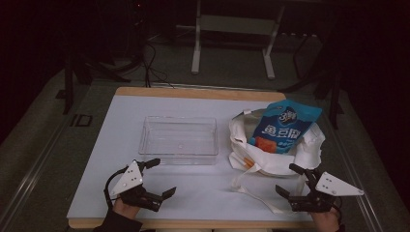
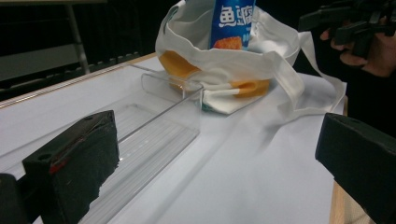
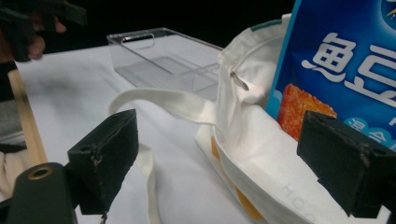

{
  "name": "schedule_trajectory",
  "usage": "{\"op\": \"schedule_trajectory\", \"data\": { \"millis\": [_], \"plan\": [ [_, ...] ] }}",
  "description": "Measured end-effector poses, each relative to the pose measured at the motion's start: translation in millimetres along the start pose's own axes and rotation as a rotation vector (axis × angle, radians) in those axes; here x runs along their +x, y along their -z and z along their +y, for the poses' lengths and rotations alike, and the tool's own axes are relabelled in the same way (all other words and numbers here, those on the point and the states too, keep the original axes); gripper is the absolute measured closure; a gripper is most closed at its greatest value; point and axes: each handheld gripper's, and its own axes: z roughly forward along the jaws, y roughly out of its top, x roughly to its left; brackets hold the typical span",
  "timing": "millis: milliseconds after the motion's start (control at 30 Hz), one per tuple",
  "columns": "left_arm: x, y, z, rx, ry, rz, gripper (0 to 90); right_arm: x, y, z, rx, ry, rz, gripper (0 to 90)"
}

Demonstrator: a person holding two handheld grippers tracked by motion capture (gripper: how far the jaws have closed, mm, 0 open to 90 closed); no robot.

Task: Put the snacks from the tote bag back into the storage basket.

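2 grippers' fingers wide apart, empty

You're looking at a soft, matt white cloth bag, creased, with a glossy blue plastic snack pouch in it. Left of the bag sits a clear, smooth plastic tray. The tabletop under the bag is matt white, edged in bare wood. Your gripper pads look rough, dull black.
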Motion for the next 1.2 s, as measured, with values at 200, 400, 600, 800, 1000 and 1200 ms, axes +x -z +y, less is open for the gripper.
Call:
{"op": "schedule_trajectory", "data": {
  "millis": [200,400,600,800,1000,1200],
  "plan": [
    [-1.6,1.3,4.6,0.006,0.066,-0.031,0.0,-1.7,4.7,2.5,-0.014,-0.038,0.036,12.0],
    [-7.5,-7.8,12.8,0.077,0.05,-0.051,0.0,-1.5,9.0,7.8,-0.016,-0.028,0.046,12.0],
    [-5.2,-15.0,22.2,0.071,0.083,-0.119,0.0,-4.7,12.2,15.6,-0.014,-0.018,0.049,12.0],
    [-0.1,-23.5,38.5,0.077,0.064,-0.14,0.0,-10.4,15.2,26.8,-0.012,0.005,0.032,12.0],
    [2.6,-38.4,48.8,0.117,0.034,-0.179,0.0,-19.6,18.9,36.0,-0.01,0.024,0.011,12.1],
    [5.0,-53.8,63.4,0.094,0.01,-0.194,0.0,-34.5,21.8,43.9,-0.018,0.016,0.017,13.4]
  ]
}}
